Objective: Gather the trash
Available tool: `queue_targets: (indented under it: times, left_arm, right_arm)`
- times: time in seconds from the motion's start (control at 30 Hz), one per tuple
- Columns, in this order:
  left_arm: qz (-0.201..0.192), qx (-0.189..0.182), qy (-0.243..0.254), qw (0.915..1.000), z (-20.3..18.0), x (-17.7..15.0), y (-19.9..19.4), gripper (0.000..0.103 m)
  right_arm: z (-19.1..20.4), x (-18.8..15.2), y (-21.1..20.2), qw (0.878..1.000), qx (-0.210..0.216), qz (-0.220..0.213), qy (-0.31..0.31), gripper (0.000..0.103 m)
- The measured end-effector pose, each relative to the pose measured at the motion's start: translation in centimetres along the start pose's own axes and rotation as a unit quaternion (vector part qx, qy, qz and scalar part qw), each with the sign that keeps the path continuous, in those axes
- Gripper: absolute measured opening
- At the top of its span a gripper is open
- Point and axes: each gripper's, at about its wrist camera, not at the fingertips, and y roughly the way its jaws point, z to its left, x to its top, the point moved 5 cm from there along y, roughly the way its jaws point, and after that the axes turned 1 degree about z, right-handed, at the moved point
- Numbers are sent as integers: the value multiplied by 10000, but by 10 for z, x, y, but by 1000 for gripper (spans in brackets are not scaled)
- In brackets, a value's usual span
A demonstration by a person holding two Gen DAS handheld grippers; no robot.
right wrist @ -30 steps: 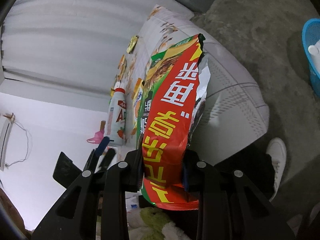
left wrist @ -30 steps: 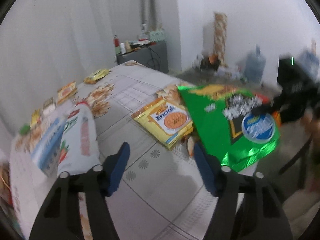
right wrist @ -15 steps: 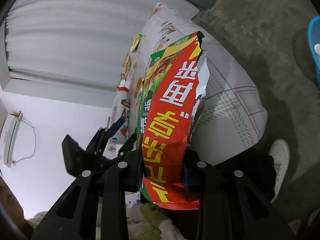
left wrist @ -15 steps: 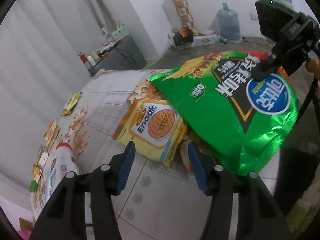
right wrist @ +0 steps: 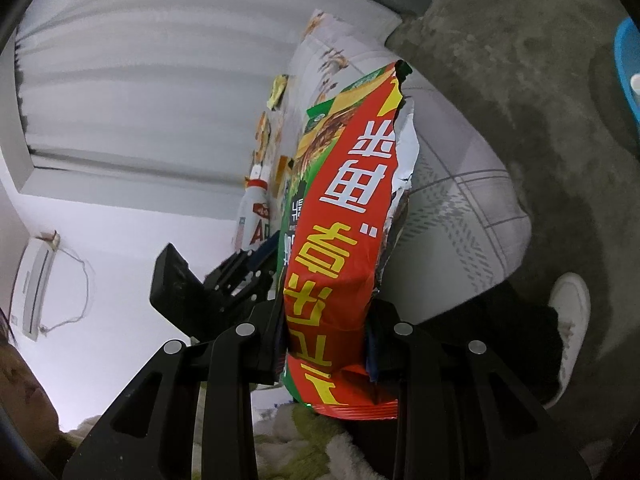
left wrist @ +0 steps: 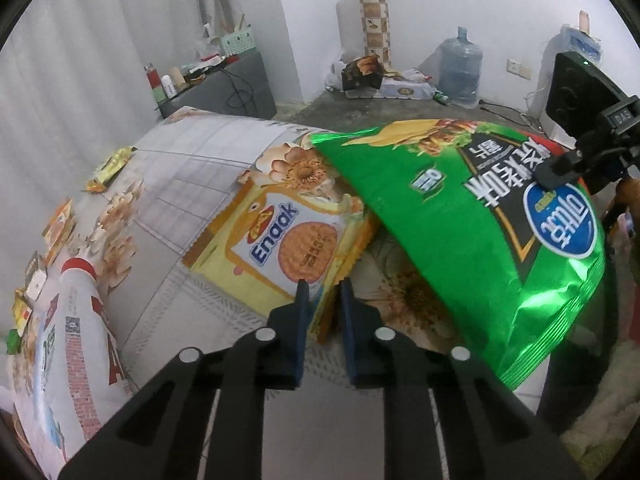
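Since the earlier frame, left claw point(left wrist: 322, 292) has dropped toward the bench point(left wrist: 168, 248) and drawn its blue pads from wide apart to a narrow gap; the jaws are closing now, with the near corner of a yellow cracker packet point(left wrist: 280, 244) between them. That packet lies flat on the flowered cloth, its far edge tucked under a big green chip bag point(left wrist: 460, 220). Right claw point(right wrist: 326, 340) holds the bag by its red lower end, gripped firmly, and the bag's torn top gapes, silver inside, tilted over the bench edge.

A white bottle point(left wrist: 76, 320) lies on its side at the left. Small wrappers point(left wrist: 108, 168) dot the far side of the bench, well apart from both claws.

Judging by this, the step in hand is picking up the cracker packet, probably to go into the bag. Next, the grip must settle on the thin corner, then lift without the packet slipping, and carry it round to the bag's open mouth.
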Motion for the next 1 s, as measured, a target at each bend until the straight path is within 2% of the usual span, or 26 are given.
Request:
queue_targets:
  times: [0.1, 0.37, 0.53, 1.0]
  left_arm:
    - [-34, 7, -146, 9999, 1, -1, -3, 8]
    - [-400, 142, -653, 9970, 10, 2, -31, 7]
    - [-653, 298, -746, 9946, 8, 6, -51, 7]
    - [-1209, 309, -933, 9878, 5, 18, -102, 7]
  right_arm:
    - [1, -3, -6, 9999, 115, -92, 47, 27]
    - [13, -4, -11, 9991, 283, -302, 49, 23]
    - [26, -5, -10, 9988, 328, -355, -53, 22]
    - [59, -15, -23, 9960, 380, -624, -520, 20]
